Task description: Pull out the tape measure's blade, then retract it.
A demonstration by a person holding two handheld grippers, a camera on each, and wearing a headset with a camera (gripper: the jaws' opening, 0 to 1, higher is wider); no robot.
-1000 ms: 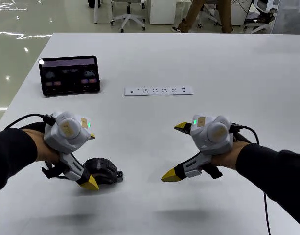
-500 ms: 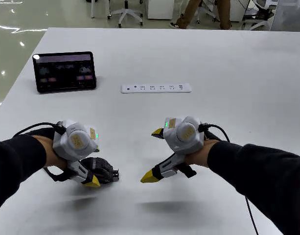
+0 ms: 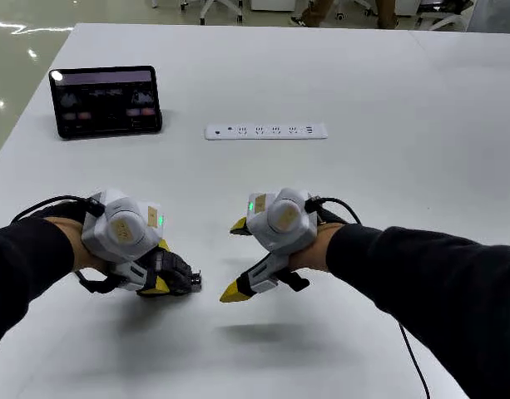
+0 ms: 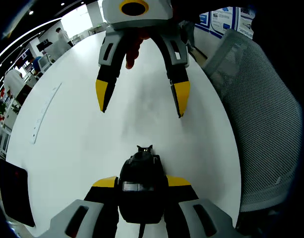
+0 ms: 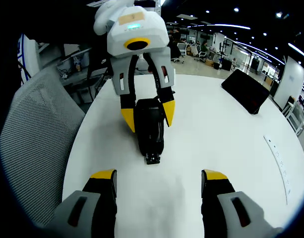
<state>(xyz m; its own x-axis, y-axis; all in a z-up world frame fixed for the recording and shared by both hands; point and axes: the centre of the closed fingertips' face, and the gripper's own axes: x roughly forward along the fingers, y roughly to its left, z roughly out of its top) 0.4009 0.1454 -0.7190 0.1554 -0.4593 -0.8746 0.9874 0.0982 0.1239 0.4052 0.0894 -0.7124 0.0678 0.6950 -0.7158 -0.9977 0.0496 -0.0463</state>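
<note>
A black tape measure (image 3: 176,273) lies on the white table (image 3: 363,125), blade in, its hook tab (image 5: 152,158) pointing toward my right gripper. My left gripper (image 3: 157,277) is shut on the case, and its yellow tips hug both sides of the tape measure (image 4: 142,183) in the left gripper view. My right gripper (image 3: 235,258) stands open a short way right of the tab and touches nothing. In the right gripper view its jaws (image 5: 159,174) are spread wide in front of the tape measure (image 5: 149,130). It faces me as the right gripper (image 4: 142,99).
A dark tablet (image 3: 105,101) stands at the back left and a white power strip (image 3: 265,131) lies mid-table behind the grippers. A grey mesh chair (image 4: 261,124) sits off the table's near edge. Cables trail from both grippers.
My right gripper has moved left, much closer to the tape measure's tab end. The left gripper has settled lower over the case. The head camera has tilted down.
</note>
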